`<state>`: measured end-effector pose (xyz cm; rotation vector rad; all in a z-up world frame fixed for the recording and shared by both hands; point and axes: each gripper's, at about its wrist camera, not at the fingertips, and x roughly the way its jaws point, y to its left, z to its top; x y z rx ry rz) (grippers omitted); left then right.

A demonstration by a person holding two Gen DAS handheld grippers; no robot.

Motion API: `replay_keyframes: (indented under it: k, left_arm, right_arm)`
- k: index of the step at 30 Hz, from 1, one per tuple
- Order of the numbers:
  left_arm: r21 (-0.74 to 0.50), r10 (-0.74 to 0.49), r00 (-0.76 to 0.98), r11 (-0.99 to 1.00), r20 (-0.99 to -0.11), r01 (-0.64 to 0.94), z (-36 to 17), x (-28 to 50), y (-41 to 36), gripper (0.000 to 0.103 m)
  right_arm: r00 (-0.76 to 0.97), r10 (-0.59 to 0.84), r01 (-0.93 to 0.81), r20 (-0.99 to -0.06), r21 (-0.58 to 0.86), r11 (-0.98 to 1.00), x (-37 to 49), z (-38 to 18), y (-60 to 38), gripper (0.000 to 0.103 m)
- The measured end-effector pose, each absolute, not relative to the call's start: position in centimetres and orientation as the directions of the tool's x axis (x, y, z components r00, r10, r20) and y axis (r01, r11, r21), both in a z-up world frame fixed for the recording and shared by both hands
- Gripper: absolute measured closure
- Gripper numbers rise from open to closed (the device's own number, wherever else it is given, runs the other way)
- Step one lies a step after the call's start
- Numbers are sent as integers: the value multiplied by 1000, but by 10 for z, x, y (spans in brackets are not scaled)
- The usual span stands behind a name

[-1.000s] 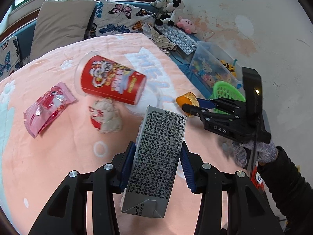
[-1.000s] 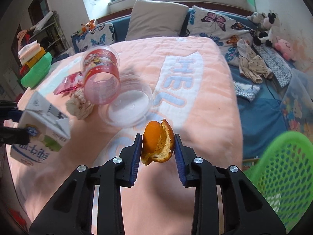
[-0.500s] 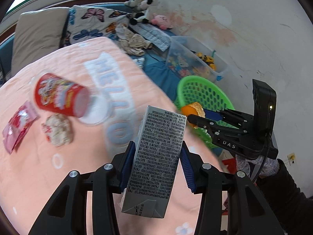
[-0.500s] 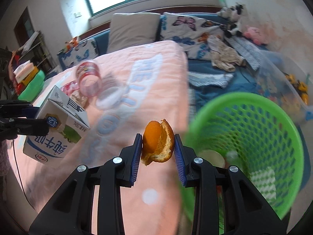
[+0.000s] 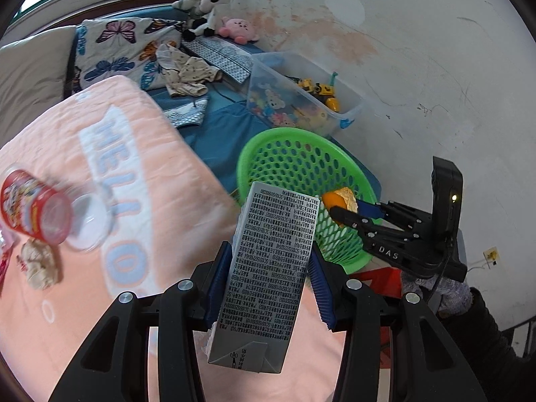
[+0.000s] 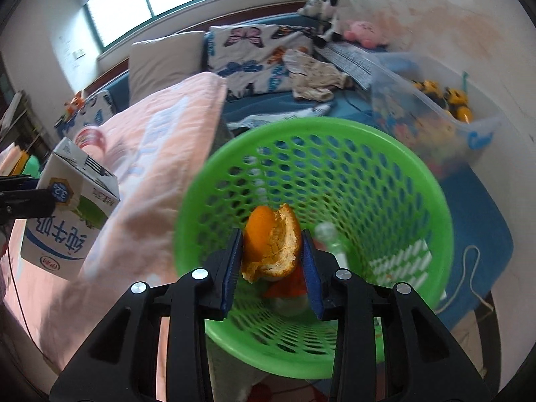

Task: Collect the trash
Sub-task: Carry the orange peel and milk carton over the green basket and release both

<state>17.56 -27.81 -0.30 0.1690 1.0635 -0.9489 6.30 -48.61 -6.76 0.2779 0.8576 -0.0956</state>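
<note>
The right claw (image 6: 271, 258) has just been opening around the orange peel (image 6: 271, 244) over the green basket (image 6: 432, 181). The left claw (image 5: 266, 288) holds the milk carton (image 5: 268, 268) beside the basket's rim; dropped there, it could miss.

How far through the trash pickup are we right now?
Done: some trash already lies in the green basket. In hand: the right tool holds the orange peel over the basket, jaws just easing open; the left tool grips the milk carton. Left: the red cup and crumpled wrapper on the blanket.
</note>
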Motion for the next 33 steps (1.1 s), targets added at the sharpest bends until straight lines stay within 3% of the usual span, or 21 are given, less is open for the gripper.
replay_keyframes:
  k: [4,33]
  left_arm:
    - [-315,-583,128,597,-802,738,-4,171,-300,59]
    - [-402,-605,46,582,-795,707,-46,171,-407,58]
  right_arm:
    - [656,24,228,-754,229,946,50,-73,-502,58]
    - [701,0,266,-714,261,928,-2,-63,-524,49]
